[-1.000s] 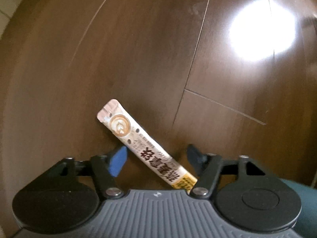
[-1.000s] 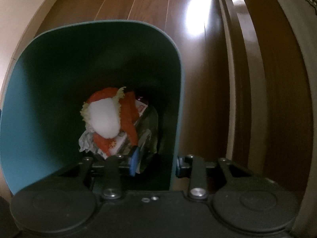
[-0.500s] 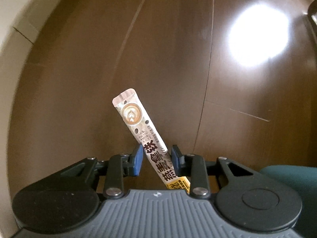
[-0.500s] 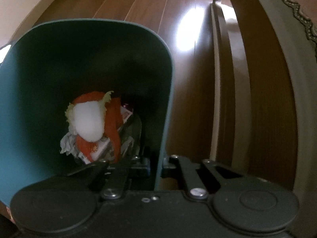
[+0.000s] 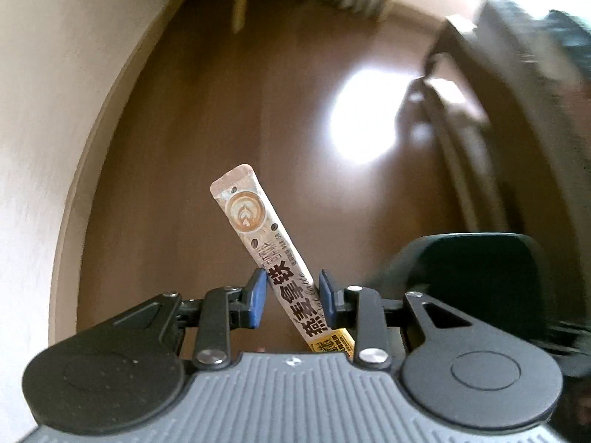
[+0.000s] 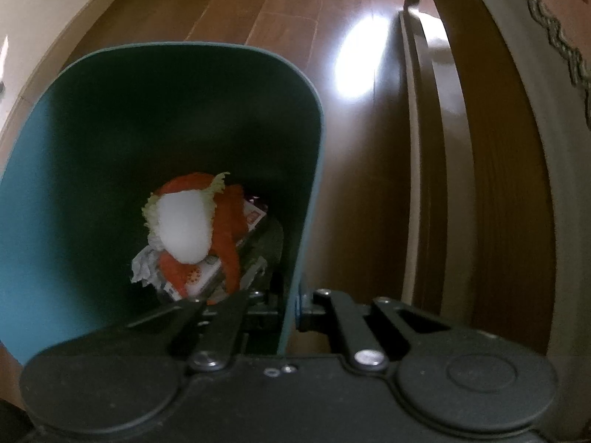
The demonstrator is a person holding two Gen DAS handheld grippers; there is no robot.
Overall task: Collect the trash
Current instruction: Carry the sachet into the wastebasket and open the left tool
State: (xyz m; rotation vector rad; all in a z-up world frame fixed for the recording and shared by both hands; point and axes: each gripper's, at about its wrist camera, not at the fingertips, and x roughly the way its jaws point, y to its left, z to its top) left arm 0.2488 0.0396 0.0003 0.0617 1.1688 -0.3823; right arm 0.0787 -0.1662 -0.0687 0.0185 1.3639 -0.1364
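Note:
My left gripper (image 5: pixel 290 297) is shut on a long coffee stick sachet (image 5: pixel 266 243) and holds it above the wooden floor, top end slanting up to the left. My right gripper (image 6: pixel 291 302) is shut on the right wall of a teal trash bin (image 6: pixel 155 110), one finger inside, one outside. Inside the bin lies trash: orange and white wrappers (image 6: pixel 195 229) and crumpled paper. The bin also shows dark and blurred at the right of the left wrist view (image 5: pixel 480 277).
A cream wall (image 5: pixel 55 110) runs along the left. A dark wooden furniture frame (image 6: pixel 480 147) stands close on the right of the bin. Furniture legs (image 5: pixel 240 3) and boxes stand at the far end of the wood floor (image 5: pixel 221 110).
My left gripper closed on the sachet and lifted it off the floor, the view swinging up toward the room. My right gripper closed on the bin wall.

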